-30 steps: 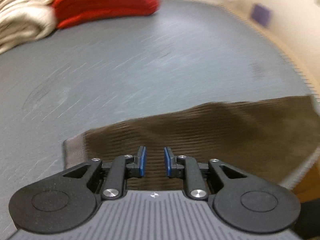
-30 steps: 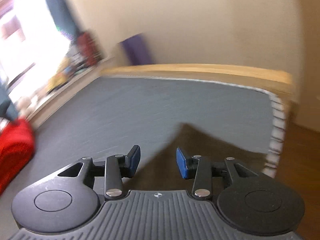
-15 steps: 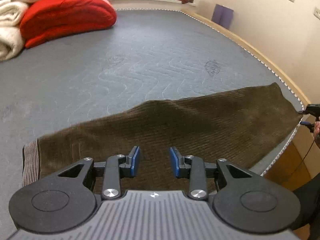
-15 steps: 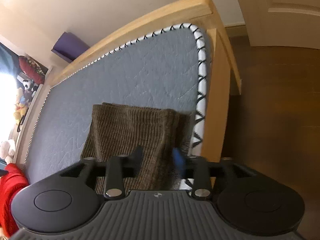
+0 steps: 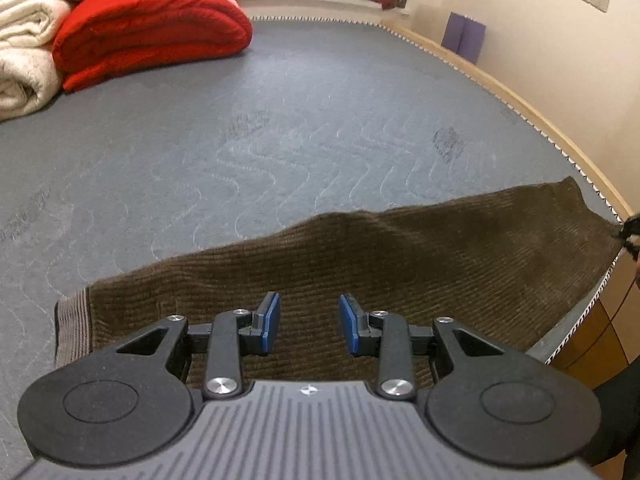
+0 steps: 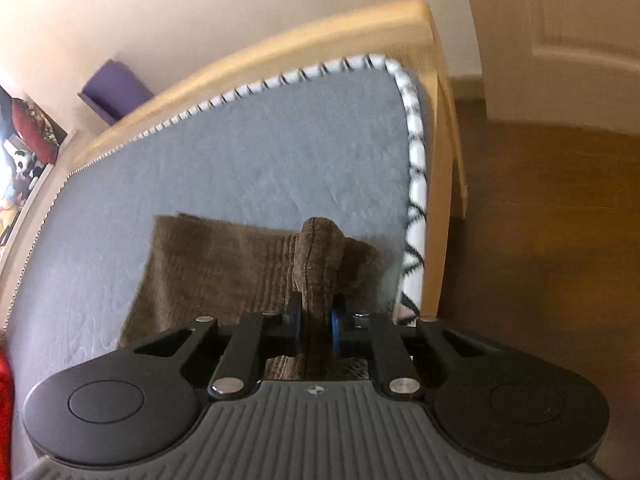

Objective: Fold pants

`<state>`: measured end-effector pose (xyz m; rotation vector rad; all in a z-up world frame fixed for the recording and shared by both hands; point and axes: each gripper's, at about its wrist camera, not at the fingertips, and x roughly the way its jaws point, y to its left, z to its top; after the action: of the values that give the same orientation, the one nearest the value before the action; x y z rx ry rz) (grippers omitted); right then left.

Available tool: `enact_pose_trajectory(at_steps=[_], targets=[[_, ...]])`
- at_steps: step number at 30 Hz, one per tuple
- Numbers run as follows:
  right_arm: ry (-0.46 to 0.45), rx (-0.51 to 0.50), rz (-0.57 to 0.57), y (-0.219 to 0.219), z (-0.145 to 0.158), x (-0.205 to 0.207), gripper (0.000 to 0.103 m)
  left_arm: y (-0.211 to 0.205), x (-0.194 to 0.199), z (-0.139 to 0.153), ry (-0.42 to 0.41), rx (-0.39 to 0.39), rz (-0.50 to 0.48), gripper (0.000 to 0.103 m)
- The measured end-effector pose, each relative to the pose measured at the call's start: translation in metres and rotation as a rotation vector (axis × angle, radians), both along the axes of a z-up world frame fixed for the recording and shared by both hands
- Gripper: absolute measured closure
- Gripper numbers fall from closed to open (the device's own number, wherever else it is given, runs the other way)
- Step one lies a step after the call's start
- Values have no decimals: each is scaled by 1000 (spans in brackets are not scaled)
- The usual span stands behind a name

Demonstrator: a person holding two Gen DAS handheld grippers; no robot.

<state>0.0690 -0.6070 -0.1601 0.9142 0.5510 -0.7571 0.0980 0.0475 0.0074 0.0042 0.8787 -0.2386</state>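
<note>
The pants [image 5: 400, 272] are brown ribbed corduroy, lying flat along the near edge of the bed, long axis running left to right in the left wrist view; a striped waistband sits at the left end, the leg hem at the right corner; the right gripper [image 6: 316, 328] has just been closing and now pinches a raised fold of the hem between its pads; the left gripper [image 5: 308, 322] hangs above the cloth with its blue pads narrowly apart, nothing between them; beneath lies a grey quilted mattress [image 5: 280, 128] with wavy stitching, edged in white cord and framed in pale wood [image 6: 304, 44]; a folded red quilt [image 5: 152, 28] and cream blankets [image 5: 24, 60] rest at the far left.
</note>
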Motion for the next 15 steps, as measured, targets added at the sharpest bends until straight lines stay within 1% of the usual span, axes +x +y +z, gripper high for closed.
enact_pose_trajectory(at_steps=[2,4,5,6,8,10,11,12,13,14,15], targets=[[-24,-116,39,22,29,4,91,4,-5,7,-21,-11,16,66],[-54,-239,107,50,60,8,91,12,-10,12,-31,-19,41,66],[-72,-317,159,70,79,11,91,18,-12,15,-34,-26,54,66],[-89,-420,222,97,99,15,91,23,-15,16,-34,-33,66,66],[-120,-590,336,152,130,16,91,33,-20,17,-29,-47,88,66],[-173,-758,489,226,155,10,91,43,-27,19,-40,-56,103,66],[-205,-830,579,264,163,4,91,47,-31,20,-48,-53,110,66],[-243,-909,692,311,168,-4,91,52,-33,20,-51,-50,118,66],[-266,-953,786,344,168,-12,91,58,-35,20,-50,-53,130,66],[-281,-977,911,381,164,-20,90,62,-37,20,-49,-58,139,66],[-276,-969,1061,420,153,-27,90,68,-38,20,-46,-60,148,66]])
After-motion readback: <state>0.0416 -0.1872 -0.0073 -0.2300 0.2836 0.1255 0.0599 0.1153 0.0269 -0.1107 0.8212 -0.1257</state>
